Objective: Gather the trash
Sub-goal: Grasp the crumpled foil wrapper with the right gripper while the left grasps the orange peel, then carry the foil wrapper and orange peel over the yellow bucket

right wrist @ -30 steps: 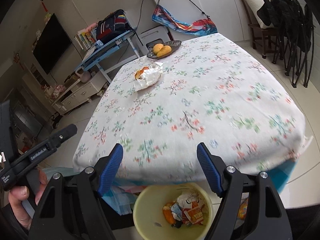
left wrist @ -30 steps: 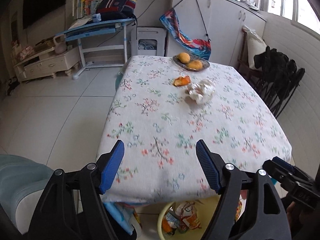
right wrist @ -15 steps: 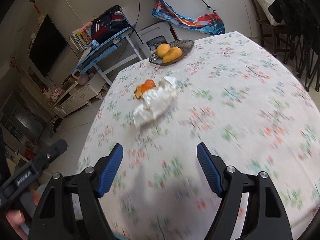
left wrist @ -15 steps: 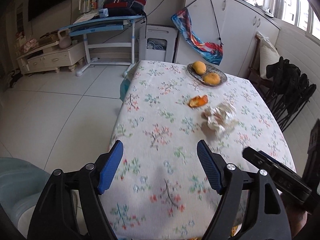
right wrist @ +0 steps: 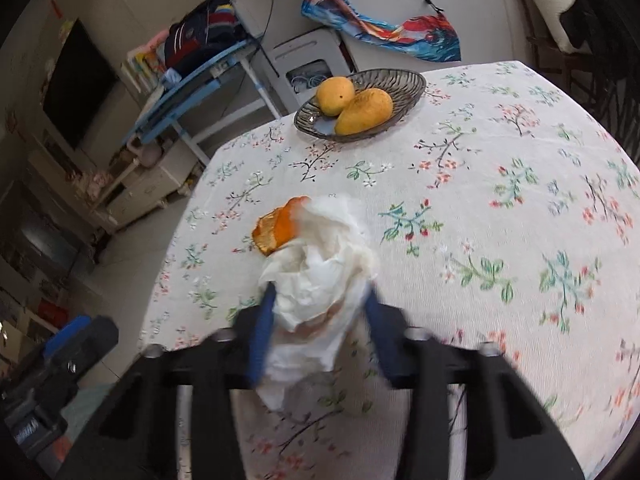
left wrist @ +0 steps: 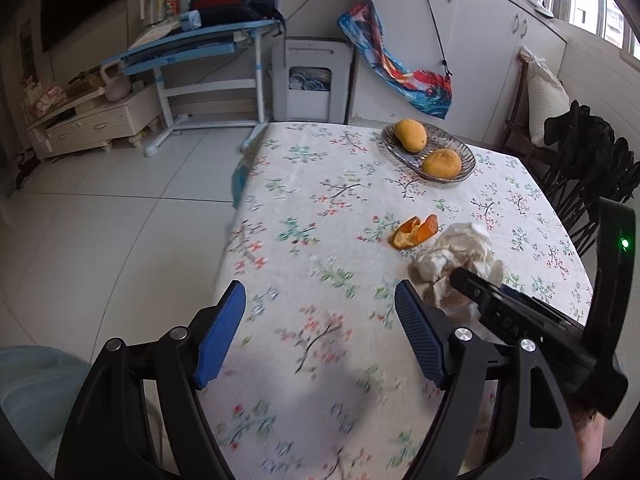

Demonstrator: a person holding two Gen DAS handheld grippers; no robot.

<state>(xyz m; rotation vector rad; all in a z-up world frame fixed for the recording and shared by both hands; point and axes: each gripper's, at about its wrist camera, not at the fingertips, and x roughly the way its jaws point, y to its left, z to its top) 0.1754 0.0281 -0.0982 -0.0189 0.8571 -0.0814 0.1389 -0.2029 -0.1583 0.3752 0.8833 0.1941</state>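
On the table (left wrist: pixel 280 184), near the middle of the flowered cloth, the tissue (right wrist: pixel 320 264) is lying crumpled, and the peel (right wrist: pixel 276 228) is touching its far side. I am placing my right claw (right wrist: pixel 316 332) around the near part of the tissue; both pads are blurred, so I cannot tell if they are already pressing it or only standing beside it. My left claw (left wrist: pixel 320 336) is hanging wide open over the near cloth, gripping nothing.

I am judging the tissue as very light and soft, so it is going to collapse between the pads. It is better to take it at the thick bunched middle, not at a loose corner, which may tear or slip out. Some orange stain is showing on it, so it may be damp and a little sticky.

I am expecting the peel to be light too, but stiffer and curled. Its raised edge is giving a good place to pinch.
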